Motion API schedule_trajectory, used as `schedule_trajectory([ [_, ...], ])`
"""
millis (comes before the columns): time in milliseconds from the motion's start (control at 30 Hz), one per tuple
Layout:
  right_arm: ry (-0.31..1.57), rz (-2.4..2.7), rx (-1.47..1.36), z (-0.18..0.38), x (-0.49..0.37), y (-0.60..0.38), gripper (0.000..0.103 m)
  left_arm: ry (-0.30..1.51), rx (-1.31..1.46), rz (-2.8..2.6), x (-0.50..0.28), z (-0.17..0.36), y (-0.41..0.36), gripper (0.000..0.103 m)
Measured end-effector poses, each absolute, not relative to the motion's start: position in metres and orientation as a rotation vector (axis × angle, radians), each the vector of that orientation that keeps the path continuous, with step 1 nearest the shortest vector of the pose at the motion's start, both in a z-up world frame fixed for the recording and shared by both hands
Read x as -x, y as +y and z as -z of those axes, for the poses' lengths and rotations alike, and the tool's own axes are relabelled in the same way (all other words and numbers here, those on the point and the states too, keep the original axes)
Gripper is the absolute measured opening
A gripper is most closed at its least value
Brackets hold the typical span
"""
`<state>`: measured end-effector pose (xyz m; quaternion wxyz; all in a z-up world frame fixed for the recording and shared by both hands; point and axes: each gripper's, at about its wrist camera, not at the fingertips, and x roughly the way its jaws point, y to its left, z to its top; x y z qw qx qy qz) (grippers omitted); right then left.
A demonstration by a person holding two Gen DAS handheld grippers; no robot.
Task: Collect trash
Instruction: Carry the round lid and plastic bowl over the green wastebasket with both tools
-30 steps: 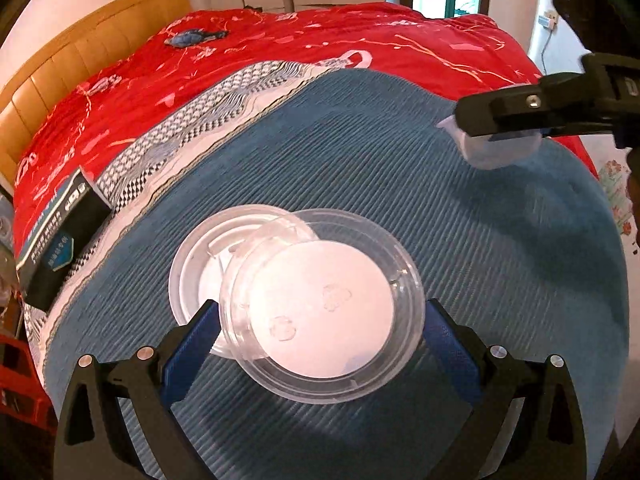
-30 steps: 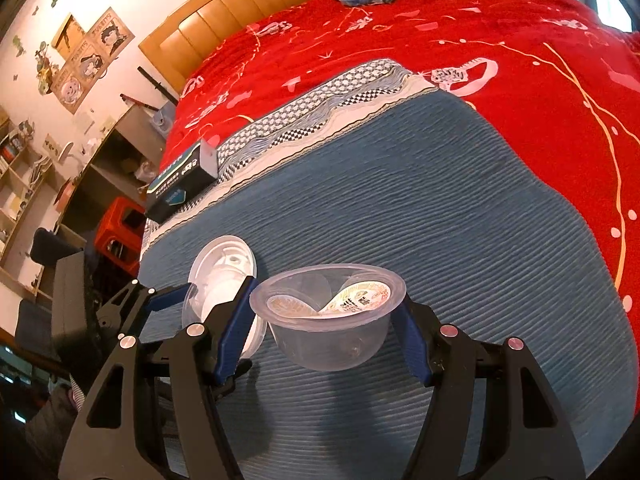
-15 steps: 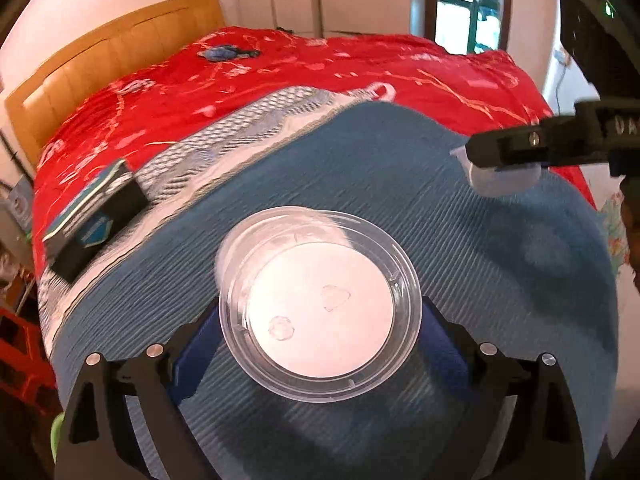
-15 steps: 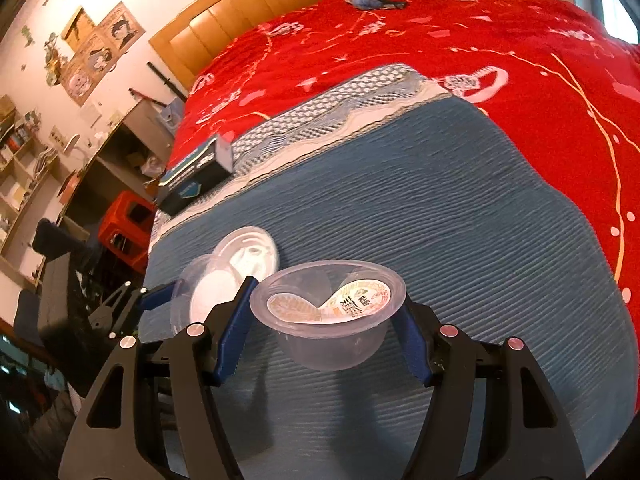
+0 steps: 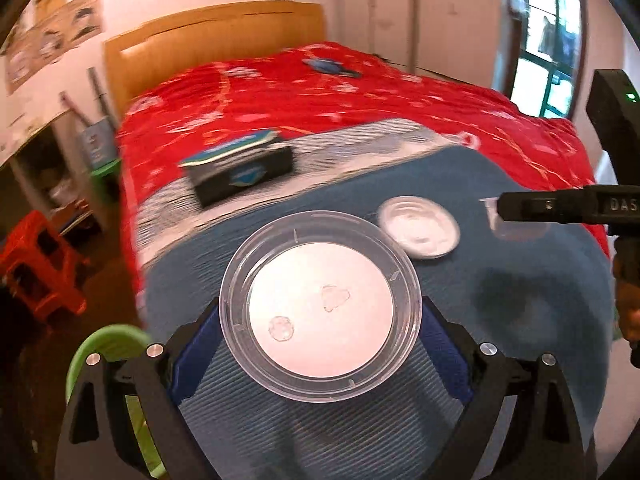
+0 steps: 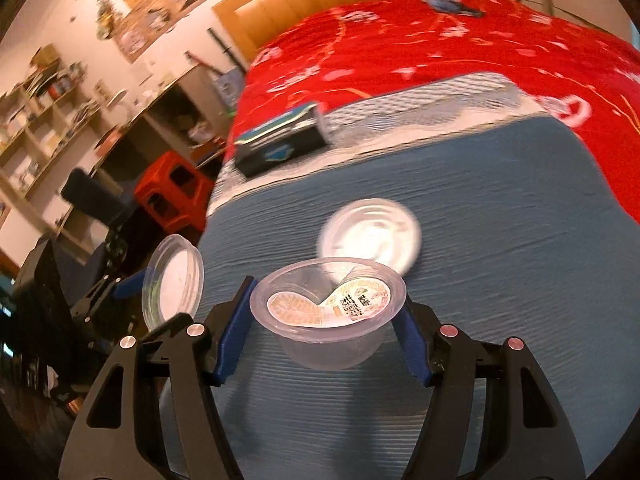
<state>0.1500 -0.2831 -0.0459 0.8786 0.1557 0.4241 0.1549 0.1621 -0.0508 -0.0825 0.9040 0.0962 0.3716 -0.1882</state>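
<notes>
Left of your bed (image 6: 500, 200) stand shelves (image 6: 44, 120) and a red crate (image 6: 172, 196). Your left gripper (image 5: 320, 320), spread wide, clamps a clear lid (image 5: 320, 306); a dark box (image 5: 240, 172) lies near the bed's left edge, a second lid (image 5: 418, 228) mid-blanket. Your right gripper (image 6: 328, 320) squeezes a plastic cup (image 6: 328, 316).

Blurred dark box (image 5: 240, 172), loose lid (image 6: 370, 236)

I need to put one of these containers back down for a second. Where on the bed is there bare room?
The blue blanket is bare to the right of the white lid, toward the red quilt. The patterned strip by the dark box near the left edge is tighter.
</notes>
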Motion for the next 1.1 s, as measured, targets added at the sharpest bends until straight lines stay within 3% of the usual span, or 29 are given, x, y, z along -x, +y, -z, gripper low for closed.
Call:
schedule_trajectory([
  [533,0.922,-0.534,-0.216,0.037,-0.164,-0.143,0.065,0.819,-0.037,0.053,-0.145,0.096,0.120,0.090],
  [1100,0.988,-0.604,-0.164,0.057,-0.174,-0.073,0.065,0.973,0.076,-0.139,-0.185,0.153,0.209,0.090],
])
